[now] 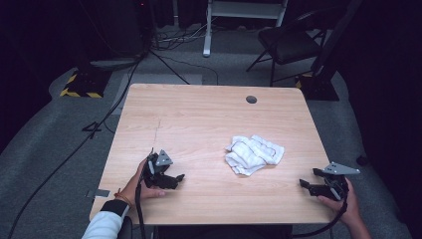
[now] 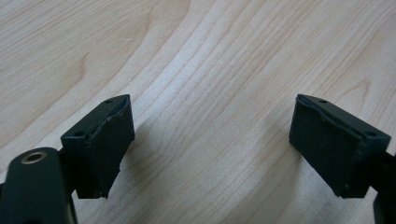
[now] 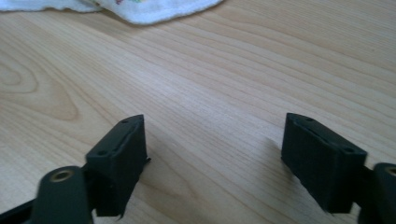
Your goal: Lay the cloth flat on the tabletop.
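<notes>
The white cloth (image 1: 254, 154) lies between both wide-open hand-held grippers, nearer the right hand-held gripper (image 1: 307, 186).

A lab or recording studio, dark around one lit spot. A bare wooden table (image 1: 199, 114) with a cable hole (image 1: 251, 99) stands on grey carpet (image 1: 45, 149). Black cables (image 1: 99, 124) trail across the floor to stand bases, one marked with yellow and black hazard tape (image 1: 79, 92). Behind are a black folding chair (image 1: 288, 45), a white desk frame (image 1: 209, 30) and black-draped surroundings
</notes>
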Demonstrator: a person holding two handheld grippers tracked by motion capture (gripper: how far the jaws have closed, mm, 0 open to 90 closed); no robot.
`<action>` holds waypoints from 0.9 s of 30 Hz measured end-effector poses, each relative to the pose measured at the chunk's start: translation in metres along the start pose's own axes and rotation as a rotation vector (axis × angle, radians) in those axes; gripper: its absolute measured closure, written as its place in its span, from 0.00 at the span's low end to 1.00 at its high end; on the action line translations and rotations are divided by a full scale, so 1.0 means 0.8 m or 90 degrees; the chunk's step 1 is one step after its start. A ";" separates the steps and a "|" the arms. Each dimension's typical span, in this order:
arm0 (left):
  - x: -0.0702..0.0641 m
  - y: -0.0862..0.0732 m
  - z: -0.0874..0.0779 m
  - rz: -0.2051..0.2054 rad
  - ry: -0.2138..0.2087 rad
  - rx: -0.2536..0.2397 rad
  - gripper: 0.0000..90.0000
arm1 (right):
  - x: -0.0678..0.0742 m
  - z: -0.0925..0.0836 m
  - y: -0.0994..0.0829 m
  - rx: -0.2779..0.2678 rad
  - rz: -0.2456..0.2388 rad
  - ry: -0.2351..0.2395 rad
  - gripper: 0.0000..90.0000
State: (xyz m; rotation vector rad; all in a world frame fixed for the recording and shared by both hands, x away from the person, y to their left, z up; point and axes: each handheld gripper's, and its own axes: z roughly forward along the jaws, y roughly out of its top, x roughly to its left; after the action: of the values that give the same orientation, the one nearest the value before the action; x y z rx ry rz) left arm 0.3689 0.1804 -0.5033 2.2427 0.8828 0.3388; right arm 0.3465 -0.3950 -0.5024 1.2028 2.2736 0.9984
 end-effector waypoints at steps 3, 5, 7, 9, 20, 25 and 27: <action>0.004 0.005 0.003 0.019 -0.022 0.008 0.16 | -0.001 0.000 0.004 -0.004 -0.017 0.017 0.35; 0.005 0.012 0.008 0.012 -0.014 0.007 0.18 | -0.002 0.002 0.007 -0.015 -0.023 0.024 0.38; 0.005 0.021 0.015 0.017 -0.024 0.014 0.18 | -0.004 0.005 0.012 -0.015 -0.018 0.021 0.40; 0.004 0.032 0.023 0.020 -0.033 0.008 0.21 | -0.007 0.007 0.018 -0.019 -0.017 0.024 0.43; -0.006 0.101 0.064 0.064 -0.060 -0.031 0.24 | -0.008 0.030 0.079 -0.017 -0.049 0.018 0.50; -0.008 0.131 0.082 0.068 -0.083 -0.041 0.27 | 0.002 0.049 0.108 -0.017 -0.067 0.020 0.51; -0.008 0.144 0.091 0.070 -0.072 -0.046 0.27 | 0.004 0.058 0.117 -0.009 -0.074 0.018 0.51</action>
State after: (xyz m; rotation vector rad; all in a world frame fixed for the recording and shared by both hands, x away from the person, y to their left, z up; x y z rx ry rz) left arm 0.4548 0.0782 -0.4771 2.2242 0.6793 0.2870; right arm 0.4252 -0.3373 -0.4649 1.0426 2.3251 0.9932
